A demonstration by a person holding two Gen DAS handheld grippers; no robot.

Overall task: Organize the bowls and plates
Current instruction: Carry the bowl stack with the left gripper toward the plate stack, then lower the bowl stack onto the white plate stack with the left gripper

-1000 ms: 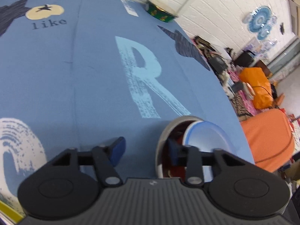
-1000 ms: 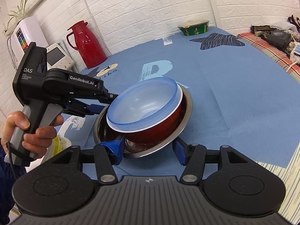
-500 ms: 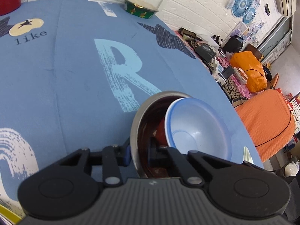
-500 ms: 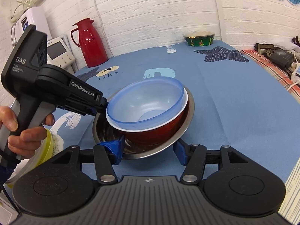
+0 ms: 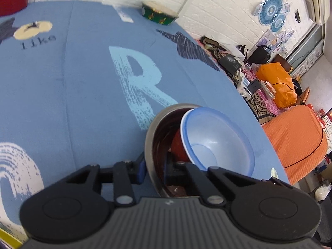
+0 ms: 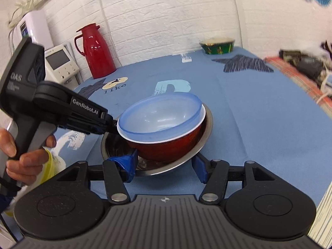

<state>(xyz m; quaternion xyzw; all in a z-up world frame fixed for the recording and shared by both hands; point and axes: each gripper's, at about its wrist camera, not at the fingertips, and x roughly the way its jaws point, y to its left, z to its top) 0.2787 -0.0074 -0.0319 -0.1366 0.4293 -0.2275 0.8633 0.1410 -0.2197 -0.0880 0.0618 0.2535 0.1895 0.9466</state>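
Three bowls are nested on the blue tablecloth (image 5: pixel 83 83): a steel bowl (image 5: pixel 150 137) (image 6: pixel 207 128) at the bottom, a red bowl (image 5: pixel 178 145) (image 6: pixel 172 147) inside it, and a translucent blue bowl (image 5: pixel 217 143) (image 6: pixel 161 116) on top, tilted. My left gripper (image 5: pixel 155 166) (image 6: pixel 108 124) is shut on the steel bowl's rim, one finger outside and one inside. A hand holds it at the left in the right wrist view. My right gripper (image 6: pixel 164 164) is open, its blue-tipped fingers either side of the steel bowl's near edge.
A red thermos (image 6: pixel 95 49) and a white device (image 6: pixel 60 62) stand at the table's far left. A green patterned bowl (image 5: pixel 159 14) (image 6: pixel 217 45) sits at the far edge. Something yellow (image 6: pixel 49 166) lies by the hand. Orange-covered furniture (image 5: pixel 294 141) stands beyond the table's right edge.
One second ago my left gripper was open beside the steel bowl; it then shut on the rim and still holds it. My right gripper has stayed open at the bowl's near side.
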